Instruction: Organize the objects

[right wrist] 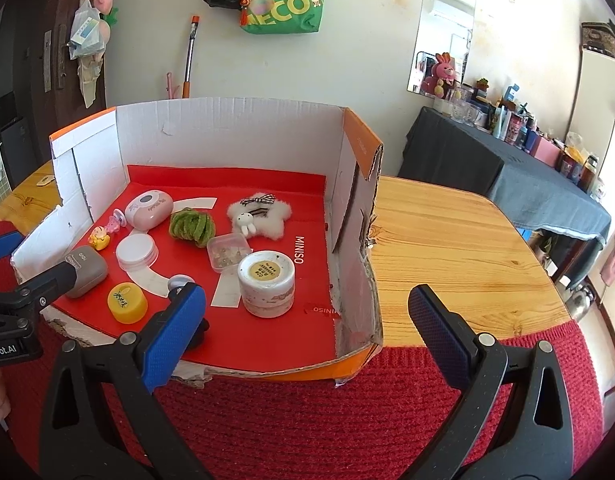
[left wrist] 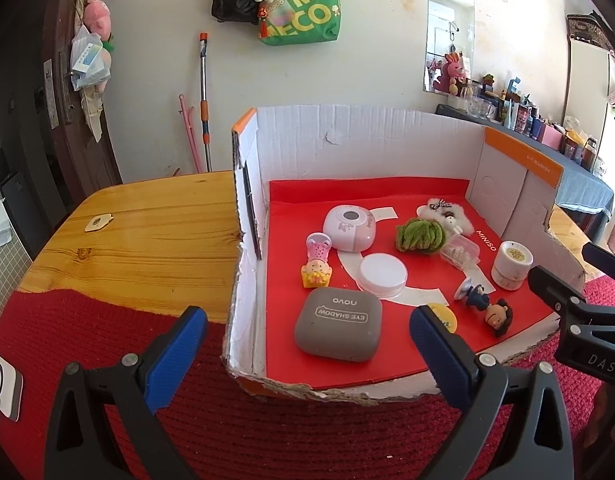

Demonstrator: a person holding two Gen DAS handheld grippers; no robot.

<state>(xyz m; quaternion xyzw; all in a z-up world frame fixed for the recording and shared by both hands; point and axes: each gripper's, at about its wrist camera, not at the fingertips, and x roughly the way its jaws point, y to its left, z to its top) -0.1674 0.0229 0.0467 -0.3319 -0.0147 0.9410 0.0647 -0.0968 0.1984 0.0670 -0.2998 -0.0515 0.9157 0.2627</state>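
Both claws hang wide open and empty over the red mat (right wrist: 307,420) at the desk's (right wrist: 459,240) near edge: left claw (left wrist: 307,340) before the box's torn front, right claw (right wrist: 307,320) at its front right corner. Inside the box (left wrist: 347,136), on its red floor, a grey case (left wrist: 337,326) lies nearest the front edge, a yellow cap (right wrist: 126,302) just beside it, a white jar (right wrist: 266,283) toward the right wall, a pink case (left wrist: 349,227) and green scrunchie (left wrist: 421,235) farther back.
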